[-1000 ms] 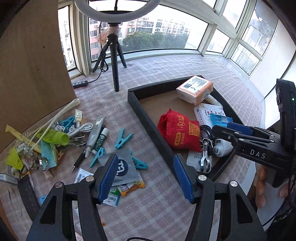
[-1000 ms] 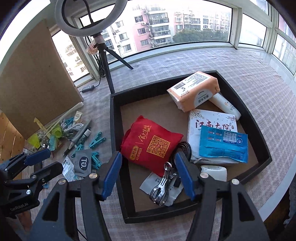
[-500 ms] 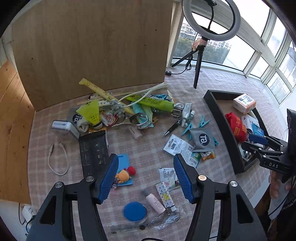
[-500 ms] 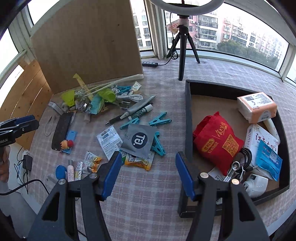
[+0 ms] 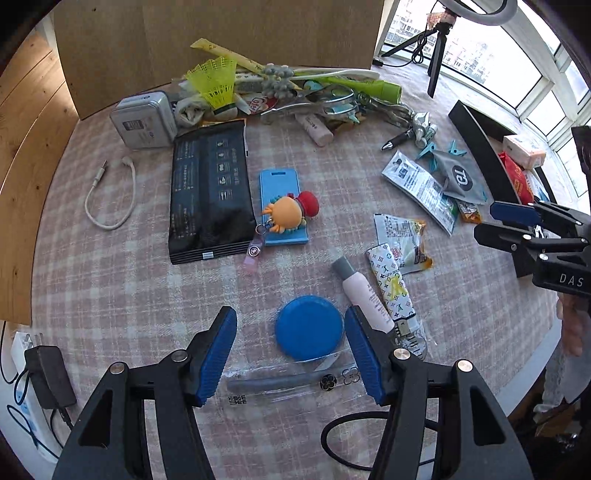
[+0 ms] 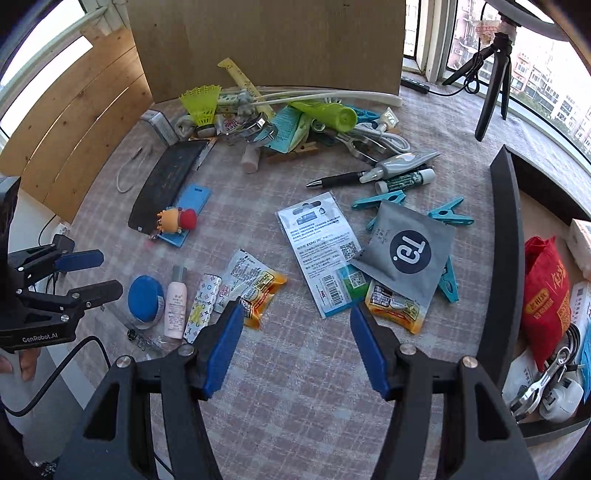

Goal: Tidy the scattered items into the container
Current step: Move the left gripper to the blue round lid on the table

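Observation:
My left gripper [image 5: 291, 350] is open and empty, hovering just above a round blue lid [image 5: 309, 326] with a small pink bottle [image 5: 364, 295] to its right. My right gripper [image 6: 297, 347] is open and empty above the checked cloth, just short of a white printed card [image 6: 321, 251] and a grey pouch [image 6: 406, 254]. The black tray [image 6: 508, 236] at the right holds a red bag [image 6: 543, 295] and several other items. The left gripper also shows in the right wrist view [image 6: 86, 273], and the right gripper in the left wrist view [image 5: 506, 221].
A heap of clutter with a green shuttlecock [image 5: 216, 83] lies along a brown board [image 5: 221, 33] at the back. A black pack [image 5: 210, 192], a blue card with an orange toy [image 5: 284, 210], snack packets [image 6: 255, 284], teal clothespins [image 6: 448, 216] and a pen [image 6: 336, 179] are scattered. A tripod [image 6: 491, 81] stands at the back right.
Both grippers have swung left, away from the tray, to over the scattered items. The left one has dropped low over the blue lid. Both stay open.

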Demonstrator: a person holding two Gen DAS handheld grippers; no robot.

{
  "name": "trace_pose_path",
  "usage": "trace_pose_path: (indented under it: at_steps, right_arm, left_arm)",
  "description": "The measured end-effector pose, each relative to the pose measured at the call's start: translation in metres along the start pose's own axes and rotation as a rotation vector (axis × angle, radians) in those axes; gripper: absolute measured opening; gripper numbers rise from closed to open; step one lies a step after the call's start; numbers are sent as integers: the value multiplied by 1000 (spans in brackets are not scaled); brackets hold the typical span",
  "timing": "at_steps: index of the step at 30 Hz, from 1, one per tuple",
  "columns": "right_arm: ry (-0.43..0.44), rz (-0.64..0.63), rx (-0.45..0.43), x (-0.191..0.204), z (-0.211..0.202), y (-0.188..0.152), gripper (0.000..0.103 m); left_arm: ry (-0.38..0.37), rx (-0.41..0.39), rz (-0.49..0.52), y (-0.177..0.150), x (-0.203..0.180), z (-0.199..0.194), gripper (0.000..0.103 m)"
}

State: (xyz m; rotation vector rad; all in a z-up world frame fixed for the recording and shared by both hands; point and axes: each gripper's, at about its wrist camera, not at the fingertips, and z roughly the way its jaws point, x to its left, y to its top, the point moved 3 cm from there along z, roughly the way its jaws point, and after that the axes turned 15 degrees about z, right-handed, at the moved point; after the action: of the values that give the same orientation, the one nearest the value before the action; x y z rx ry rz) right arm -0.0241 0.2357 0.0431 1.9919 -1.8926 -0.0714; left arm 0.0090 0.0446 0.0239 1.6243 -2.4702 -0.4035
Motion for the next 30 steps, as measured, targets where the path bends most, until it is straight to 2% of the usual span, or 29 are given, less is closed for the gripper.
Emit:
trace_pose_path:
  at_steps: [6, 8, 14, 18, 24, 28, 30]
  right_arm:
    - [-1, -15, 24, 4, 10, 1, 60]
    - [3, -17, 29, 5, 13, 1, 64]
    - [22, -53, 60, 12, 27, 1, 66]
    - [2, -67, 87, 17, 41, 2, 66]
    - [13, 29, 158, 16, 58, 5, 66]
    - [40, 124, 214, 17, 70, 10, 66]
    - [29, 127, 211, 23, 72, 13, 67]
  left_arm:
    - [1, 28, 56, -3, -13, 17, 60]
    - [-3, 40, 65, -5, -16, 23, 63]
    - [18, 62, 69, -6, -15, 33, 63]
    - [26, 71, 69, -8, -14, 39, 63]
    - [11, 54, 46, -8, -9, 39, 62]
    - [4, 43, 55, -7, -11, 38, 55]
    - [-5, 38, 57, -7, -12, 38, 53]
